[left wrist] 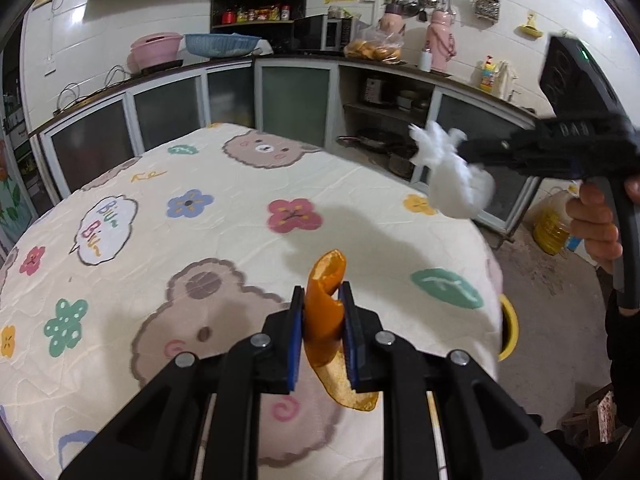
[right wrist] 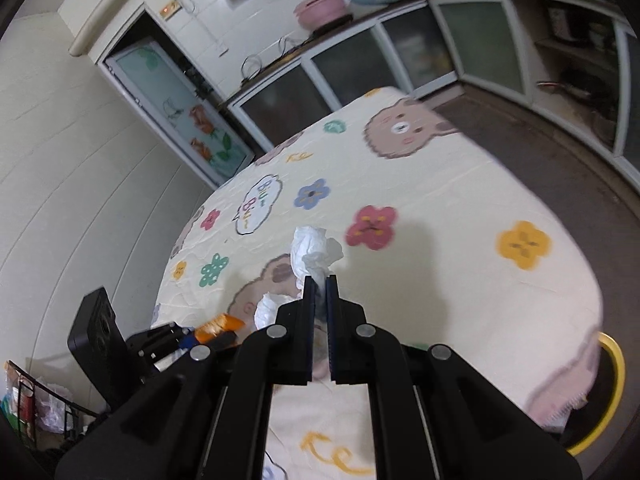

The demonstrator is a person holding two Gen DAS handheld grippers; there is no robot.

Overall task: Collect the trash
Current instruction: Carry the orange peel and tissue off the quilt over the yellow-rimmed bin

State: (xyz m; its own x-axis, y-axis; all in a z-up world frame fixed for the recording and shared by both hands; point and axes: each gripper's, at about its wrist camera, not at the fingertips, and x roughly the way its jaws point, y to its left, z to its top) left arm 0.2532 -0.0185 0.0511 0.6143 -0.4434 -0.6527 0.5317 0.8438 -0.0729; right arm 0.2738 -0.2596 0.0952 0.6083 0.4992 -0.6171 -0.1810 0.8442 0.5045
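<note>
Both pieces are pinched: our left gripper (left wrist: 322, 300) squeezes the orange peel (left wrist: 326, 304), our right gripper (right wrist: 320, 284) the tissue (right wrist: 314, 252); the thin tissue could tear loose mid-carry.

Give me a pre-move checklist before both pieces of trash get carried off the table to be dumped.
1. Left gripper jaws clamped on the orange peel: ok.
2. Right gripper jaws clamped on the white tissue: ok.
3. Both pieces lifted clear of the tablecloth: ok.
4. Grippers apart from each other: ok.
5. No other trash visible on the table: ok.
6. Trash bin located: cannot tell; only a yellow-rimmed object shows beside the table.
</note>
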